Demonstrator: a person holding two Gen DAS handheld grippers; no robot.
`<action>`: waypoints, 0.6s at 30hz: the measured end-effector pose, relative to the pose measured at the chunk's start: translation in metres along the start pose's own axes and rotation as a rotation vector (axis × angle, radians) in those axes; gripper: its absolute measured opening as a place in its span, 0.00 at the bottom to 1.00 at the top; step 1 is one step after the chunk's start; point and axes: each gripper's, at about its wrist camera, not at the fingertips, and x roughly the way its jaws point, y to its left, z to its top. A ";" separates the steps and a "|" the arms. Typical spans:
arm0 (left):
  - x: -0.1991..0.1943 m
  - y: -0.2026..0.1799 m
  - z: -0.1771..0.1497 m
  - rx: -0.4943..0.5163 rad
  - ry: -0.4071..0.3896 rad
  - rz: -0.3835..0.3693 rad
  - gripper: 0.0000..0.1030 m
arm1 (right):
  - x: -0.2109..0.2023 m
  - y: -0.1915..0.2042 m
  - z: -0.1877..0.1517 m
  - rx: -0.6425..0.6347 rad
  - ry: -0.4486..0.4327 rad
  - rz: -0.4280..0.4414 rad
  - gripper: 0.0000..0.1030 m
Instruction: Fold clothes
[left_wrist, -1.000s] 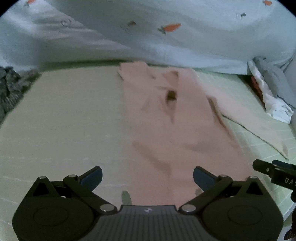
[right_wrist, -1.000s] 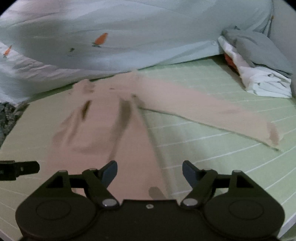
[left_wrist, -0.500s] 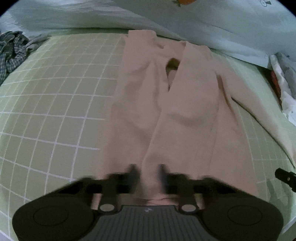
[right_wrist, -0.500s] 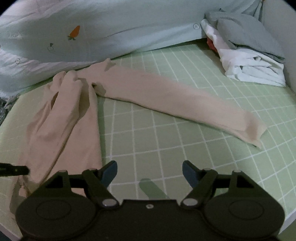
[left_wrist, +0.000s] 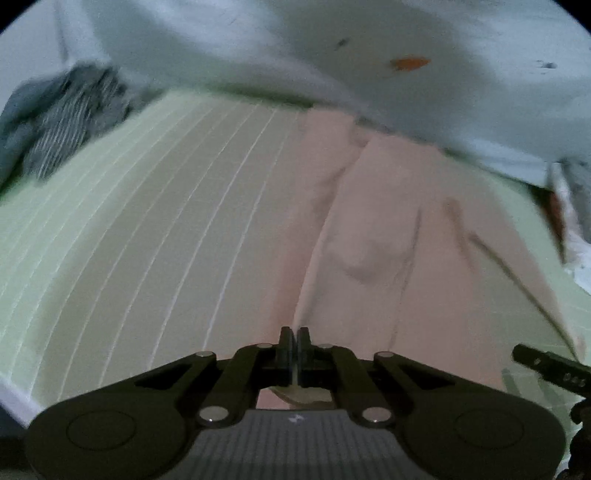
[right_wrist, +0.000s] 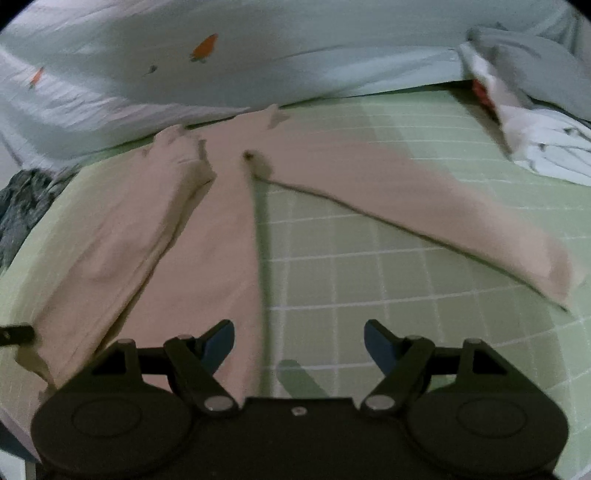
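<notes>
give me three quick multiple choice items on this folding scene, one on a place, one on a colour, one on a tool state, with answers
1. Where does the pink long-sleeved garment lie?
A. on the green grid-lined mat
B. on top of the white and grey clothes pile
C. on a bare floor

2. What colour are the small carrot prints on the pale blue quilt?
A. purple
B. orange
C. black

3. What is the state of the left tool?
A. wide open over the mat
B. shut on the garment's near hem
C. out of view

Answers: 1 A, grid lines show around the garment; 2 B, an orange carrot shows on the quilt; 3 B, its fingers meet with fabric between, while the right tool is open.
</notes>
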 end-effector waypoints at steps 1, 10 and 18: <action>0.003 0.003 -0.002 -0.009 0.017 0.010 0.06 | 0.000 0.003 -0.001 -0.012 0.001 0.005 0.76; 0.000 0.003 0.010 0.043 -0.023 0.039 0.67 | 0.000 0.013 0.009 0.005 -0.058 -0.043 1.00; 0.008 0.003 0.046 0.142 -0.055 0.064 0.78 | 0.025 0.062 0.046 -0.018 -0.122 -0.031 0.99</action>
